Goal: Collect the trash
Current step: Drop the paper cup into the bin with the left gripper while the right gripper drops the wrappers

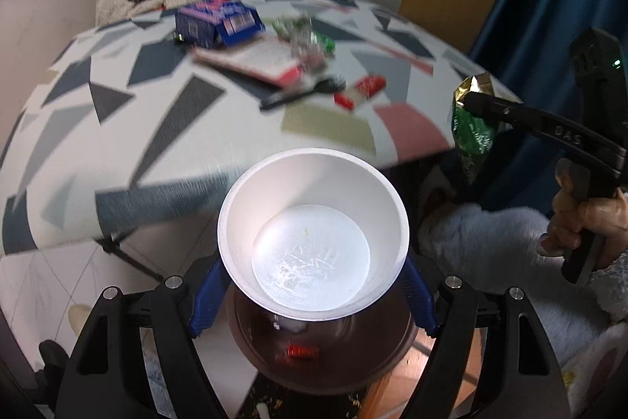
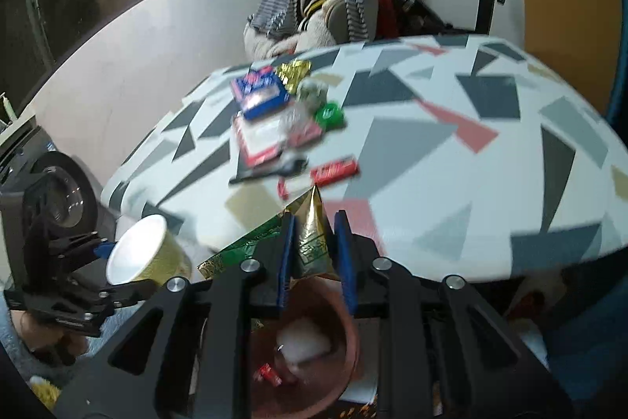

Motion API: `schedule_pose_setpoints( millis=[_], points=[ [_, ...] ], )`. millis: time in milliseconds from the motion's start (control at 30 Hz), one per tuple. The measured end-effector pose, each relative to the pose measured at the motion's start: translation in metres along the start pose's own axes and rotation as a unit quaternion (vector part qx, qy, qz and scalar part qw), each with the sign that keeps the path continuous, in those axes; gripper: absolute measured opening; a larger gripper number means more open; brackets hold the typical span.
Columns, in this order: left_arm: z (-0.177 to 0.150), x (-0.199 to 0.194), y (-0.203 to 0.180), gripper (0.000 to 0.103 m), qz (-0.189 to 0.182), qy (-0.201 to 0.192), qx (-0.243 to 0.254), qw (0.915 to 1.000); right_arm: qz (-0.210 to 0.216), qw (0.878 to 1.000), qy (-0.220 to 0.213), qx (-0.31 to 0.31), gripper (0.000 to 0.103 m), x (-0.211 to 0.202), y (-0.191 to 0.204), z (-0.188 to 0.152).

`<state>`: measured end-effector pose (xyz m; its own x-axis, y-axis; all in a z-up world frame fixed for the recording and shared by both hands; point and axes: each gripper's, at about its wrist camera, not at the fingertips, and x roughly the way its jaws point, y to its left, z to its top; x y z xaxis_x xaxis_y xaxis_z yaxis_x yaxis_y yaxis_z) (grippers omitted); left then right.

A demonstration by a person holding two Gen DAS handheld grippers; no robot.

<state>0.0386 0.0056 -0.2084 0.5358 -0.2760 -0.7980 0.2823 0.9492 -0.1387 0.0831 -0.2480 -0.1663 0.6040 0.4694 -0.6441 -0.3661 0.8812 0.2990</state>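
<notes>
A white cup [image 1: 314,234] was gripped by the left gripper [image 1: 314,295], a green-gold wrapper [image 2: 312,242] pinched by the right gripper [image 2: 312,258]; both were held directly above the brown bin [image 2: 314,352], off the table's near edge [image 2: 471,254].

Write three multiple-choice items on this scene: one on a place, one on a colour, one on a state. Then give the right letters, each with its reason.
1. Where is the brown bin?
A. on the table
B. below the white cup
C. on the exercise bike

2. What colour is the box at the table's far side?
A. blue
B. orange
C. black

3. The right gripper is:
A. wide open and empty
B. shut on the green and gold wrapper
C. holding a fork

Answers: 1 B, the bin's mouth shows under the white cup held by the left gripper. 2 A, its sides are blue. 3 B, the green and gold wrapper sits pinched between the pads.
</notes>
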Motion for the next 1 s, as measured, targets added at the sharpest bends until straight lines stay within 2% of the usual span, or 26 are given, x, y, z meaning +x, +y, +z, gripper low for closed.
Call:
schedule_pose_setpoints(
  millis=[300, 567, 667, 800, 900, 1000],
  points=[
    [-0.022, 0.03, -0.008, 0.075, 0.012, 0.058, 0.015, 0.9981, 0.005, 0.999, 0.032, -0.016, 0.024, 0.008, 0.013, -0.029],
    [-0.042, 0.067, -0.005, 0.075, -0.014, 0.11, 0.005, 0.9938, 0.002, 0.999, 0.053, -0.009, 0.024, 0.016, 0.01, -0.04],
    [-0.042, 0.079, -0.002, 0.075, -0.012, 0.127, 0.0, 0.9918, 0.002, 0.998, 0.062, 0.0, 0.024, 0.019, 0.007, -0.044],
    [-0.043, 0.088, 0.002, 0.077, -0.015, 0.129, -0.012, 0.9914, 0.001, 0.998, 0.069, 0.003, 0.024, 0.022, 0.005, -0.048],
    [-0.039, 0.085, 0.006, 0.09, -0.027, 0.121, -0.029, 0.9918, 0.002, 0.997, 0.074, 0.007, 0.024, 0.024, 0.003, -0.051],
    [-0.034, 0.075, 0.008, 0.09, -0.025, 0.106, -0.037, 0.9934, 0.004, 0.997, 0.08, 0.006, 0.024, 0.028, 0.004, -0.055]
  ],
)
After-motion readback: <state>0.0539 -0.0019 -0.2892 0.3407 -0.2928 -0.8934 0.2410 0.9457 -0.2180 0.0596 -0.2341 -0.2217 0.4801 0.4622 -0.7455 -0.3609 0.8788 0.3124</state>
